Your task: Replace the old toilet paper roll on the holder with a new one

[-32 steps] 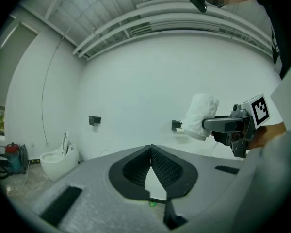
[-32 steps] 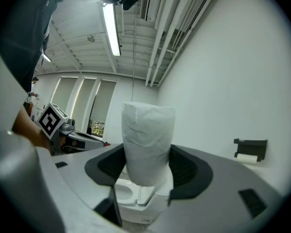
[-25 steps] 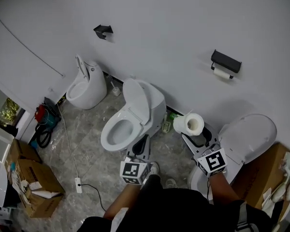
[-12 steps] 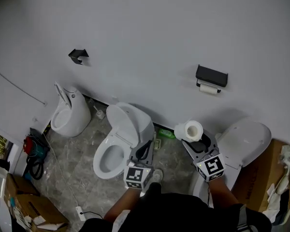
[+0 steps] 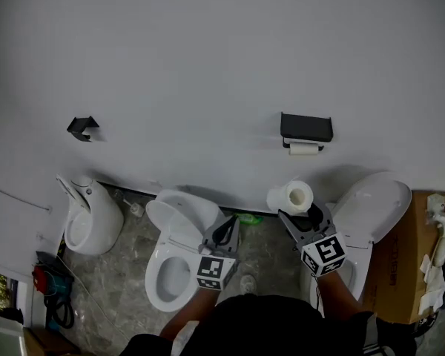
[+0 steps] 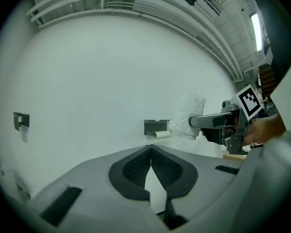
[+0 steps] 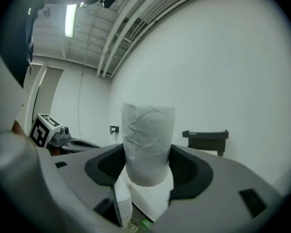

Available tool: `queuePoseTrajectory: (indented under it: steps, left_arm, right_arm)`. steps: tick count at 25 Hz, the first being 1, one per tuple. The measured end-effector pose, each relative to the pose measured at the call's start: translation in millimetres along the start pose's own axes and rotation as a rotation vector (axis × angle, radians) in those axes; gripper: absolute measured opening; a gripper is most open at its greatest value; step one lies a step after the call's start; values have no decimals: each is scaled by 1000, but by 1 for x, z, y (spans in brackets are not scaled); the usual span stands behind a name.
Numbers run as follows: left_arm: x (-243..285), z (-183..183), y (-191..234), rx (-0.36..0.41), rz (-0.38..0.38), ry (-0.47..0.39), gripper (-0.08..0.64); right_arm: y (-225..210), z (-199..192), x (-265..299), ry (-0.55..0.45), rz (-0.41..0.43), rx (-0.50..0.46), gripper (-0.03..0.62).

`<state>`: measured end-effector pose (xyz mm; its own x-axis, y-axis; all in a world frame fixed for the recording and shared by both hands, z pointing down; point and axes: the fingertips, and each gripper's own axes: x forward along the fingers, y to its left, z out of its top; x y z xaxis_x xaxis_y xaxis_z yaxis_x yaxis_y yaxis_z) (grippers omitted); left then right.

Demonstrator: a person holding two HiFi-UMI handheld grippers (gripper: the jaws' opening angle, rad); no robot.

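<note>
While its jaws stand wide apart, the right tool (image 5: pixel 298 212) grips the new roll (image 7: pixel 148 144) between its pads, the roll's hollow core facing up in the head view. Beside it, the left tool (image 6: pixel 150 160) has its jaws pressed together with nothing between them, above an open toilet (image 5: pixel 163 288). Farther out, the black holder (image 5: pixel 305 127) is fixed to the wall (image 5: pixel 208 65), well apart from both tools, with the thin old roll (image 5: pixel 304 148) under it.
</note>
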<state>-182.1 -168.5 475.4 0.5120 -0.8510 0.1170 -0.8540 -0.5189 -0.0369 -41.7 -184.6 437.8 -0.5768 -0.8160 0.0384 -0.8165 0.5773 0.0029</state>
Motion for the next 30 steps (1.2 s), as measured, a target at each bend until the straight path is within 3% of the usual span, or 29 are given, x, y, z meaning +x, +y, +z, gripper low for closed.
queuePoseTrajectory:
  steps: [7, 16, 26, 30]
  left_arm:
    - [46, 5, 13, 16, -129, -16, 6]
    - [95, -1, -6, 42, -206, -3, 6]
    - [149, 12, -34, 152, -216, 5, 6]
    - [170, 11, -48, 278, -216, 32, 8]
  right_arm:
    - [-20, 7, 26, 4, -121, -9, 273]
    - [-67, -4, 15, 35, -202, 18, 273]
    - [-123, -13, -5, 78, -203, 24, 273]
    - [-139, -18, -10, 84, -204, 35, 273]
